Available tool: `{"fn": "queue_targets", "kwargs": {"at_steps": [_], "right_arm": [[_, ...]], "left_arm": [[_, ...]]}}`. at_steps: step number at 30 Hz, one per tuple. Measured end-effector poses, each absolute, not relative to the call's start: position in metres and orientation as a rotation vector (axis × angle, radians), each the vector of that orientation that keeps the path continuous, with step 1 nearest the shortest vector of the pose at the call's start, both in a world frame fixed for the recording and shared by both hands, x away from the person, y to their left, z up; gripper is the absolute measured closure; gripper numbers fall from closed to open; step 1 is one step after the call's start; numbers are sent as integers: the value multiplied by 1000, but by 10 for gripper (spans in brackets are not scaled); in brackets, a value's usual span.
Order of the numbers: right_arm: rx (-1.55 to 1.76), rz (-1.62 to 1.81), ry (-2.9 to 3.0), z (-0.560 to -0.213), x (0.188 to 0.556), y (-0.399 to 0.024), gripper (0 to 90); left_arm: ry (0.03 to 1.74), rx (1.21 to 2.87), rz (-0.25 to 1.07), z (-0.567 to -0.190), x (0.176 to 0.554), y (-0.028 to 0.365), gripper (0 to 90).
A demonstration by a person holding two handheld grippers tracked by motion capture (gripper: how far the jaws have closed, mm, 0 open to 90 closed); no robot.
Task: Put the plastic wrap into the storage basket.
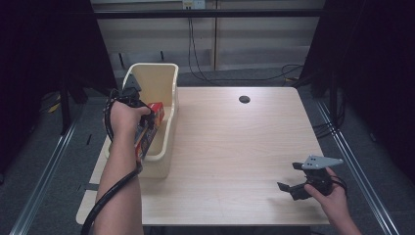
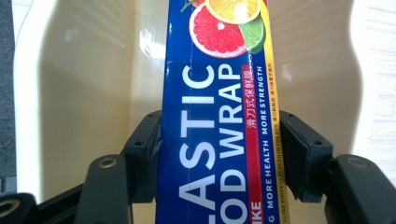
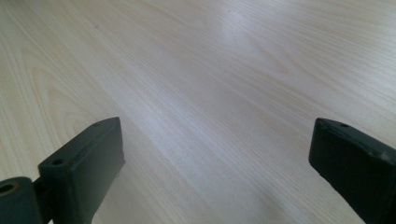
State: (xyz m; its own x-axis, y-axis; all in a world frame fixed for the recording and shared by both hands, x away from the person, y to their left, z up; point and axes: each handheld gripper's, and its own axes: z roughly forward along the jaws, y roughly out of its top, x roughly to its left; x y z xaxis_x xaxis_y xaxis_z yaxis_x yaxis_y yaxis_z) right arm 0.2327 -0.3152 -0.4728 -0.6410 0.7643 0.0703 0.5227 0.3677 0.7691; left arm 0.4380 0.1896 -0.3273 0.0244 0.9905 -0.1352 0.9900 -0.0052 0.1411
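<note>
We have the plastic wrap box [image 2: 217, 130] clamped in our left gripper [image 1: 142, 113], the jaws pressing both long sides, and it is already inside the cream bin [image 1: 166, 78], tilted against the bin's near wall. It reads as a placement nearly done: what remains is lowering the box onto the bin floor and letting go. Whether it already rests there we cannot tell. Our right gripper [image 1: 293, 182] waits well away from the bin over the bare table [image 1: 235, 147], jaws spread wide and empty.
</note>
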Motion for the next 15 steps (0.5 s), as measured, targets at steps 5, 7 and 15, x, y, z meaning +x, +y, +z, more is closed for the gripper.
{"fn": "queue_targets", "kwargs": {"at_steps": [5, 7, 15], "right_arm": [[1134, 1143, 2333, -473, 233, -315, 31], [1135, 1143, 2331, -473, 233, -316, 31], [1141, 1147, 2329, -472, 234, -316, 31]], "left_arm": [[2082, 2085, -11, -329, 439, 189, 394], [2082, 2087, 4, -330, 439, 189, 392], [2048, 2061, 30, -311, 440, 189, 388]]}}
